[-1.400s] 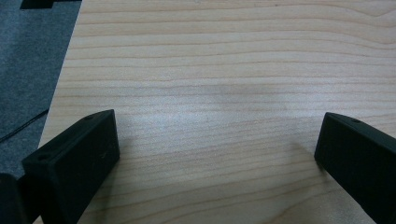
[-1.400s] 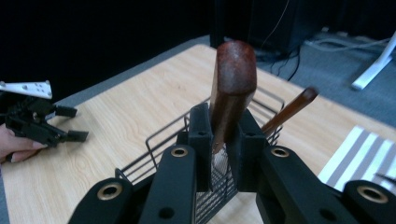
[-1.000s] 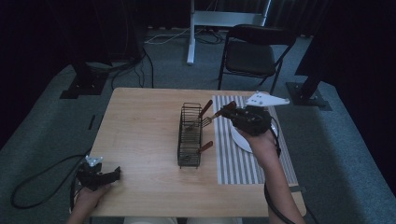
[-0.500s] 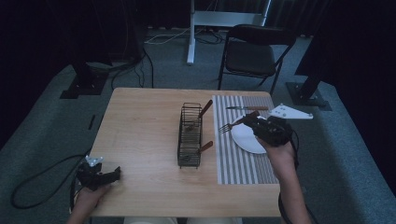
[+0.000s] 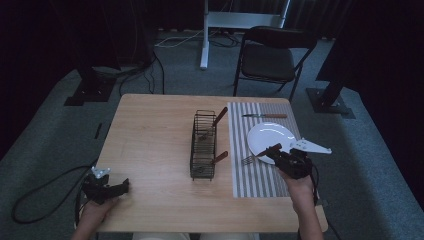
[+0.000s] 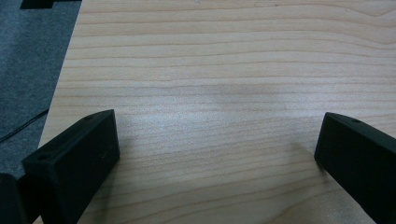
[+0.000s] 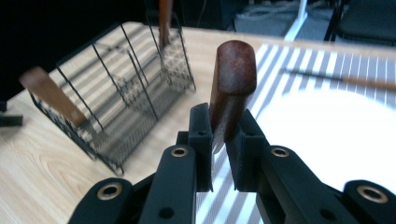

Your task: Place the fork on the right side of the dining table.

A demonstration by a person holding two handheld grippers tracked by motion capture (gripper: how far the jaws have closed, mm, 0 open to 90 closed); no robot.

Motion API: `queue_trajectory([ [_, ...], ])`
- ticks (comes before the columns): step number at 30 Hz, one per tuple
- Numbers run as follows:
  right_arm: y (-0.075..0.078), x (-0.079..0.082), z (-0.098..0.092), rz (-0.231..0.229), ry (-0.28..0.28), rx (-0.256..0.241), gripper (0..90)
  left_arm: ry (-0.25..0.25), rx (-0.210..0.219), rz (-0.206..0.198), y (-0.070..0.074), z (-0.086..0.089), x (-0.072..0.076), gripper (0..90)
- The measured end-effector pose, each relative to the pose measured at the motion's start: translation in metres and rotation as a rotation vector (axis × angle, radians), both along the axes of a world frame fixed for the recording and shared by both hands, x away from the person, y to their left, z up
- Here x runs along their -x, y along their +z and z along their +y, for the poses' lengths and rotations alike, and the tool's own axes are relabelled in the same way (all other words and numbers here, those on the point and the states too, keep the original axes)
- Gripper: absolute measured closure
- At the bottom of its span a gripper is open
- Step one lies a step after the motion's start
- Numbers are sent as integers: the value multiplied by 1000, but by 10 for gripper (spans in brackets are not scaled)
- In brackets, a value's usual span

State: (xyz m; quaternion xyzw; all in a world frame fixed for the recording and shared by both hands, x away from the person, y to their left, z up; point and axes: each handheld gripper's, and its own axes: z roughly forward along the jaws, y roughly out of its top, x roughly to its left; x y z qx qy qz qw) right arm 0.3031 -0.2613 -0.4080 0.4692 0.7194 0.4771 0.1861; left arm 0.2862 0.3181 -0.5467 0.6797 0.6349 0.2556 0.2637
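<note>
Fork (image 5: pixel 259 154) lower than before, beside plate (image 5: pixel 272 134), right gripper (image 5: pixel 276 150) fingers clamped.

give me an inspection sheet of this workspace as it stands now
surface: wooden table, striped placemat on its right half
job's things: fork with a wooden handle, clamped in the right hand-held gripper, tines over the placemat left of the white plate; wire caddy holds two wooden-handled utensils; knife lies on the placemat beyond the plate
clutter: nothing seen
grippers: right hand-held gripper shut on the fork handle; left hand-held gripper jaws wide apart at the table's near left corner, holding nothing
cables: one loops on the floor from the left hand-held gripper
surroundings: folding chair, stand bases and grey carpet beyond the table
</note>
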Motion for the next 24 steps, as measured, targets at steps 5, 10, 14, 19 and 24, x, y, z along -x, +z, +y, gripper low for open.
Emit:
queue_trajectory([
  [5,-25,8,-9,49,-25,-18,809,0,0,1,0,0,0,3],
  [10,-38,14,-22,71,-59,-48,809,0,0,2,0,0,0,3],
  [14,-44,18,-32,86,-70,-97,809,0,0,1,0,0,0,3],
  [19,-49,19,-41,103,-71,-133,809,0,0,2,0,0,0,3],
  [24,-55,22,-48,111,-85,-169,808,1,1,0,0,0,0,3],
])
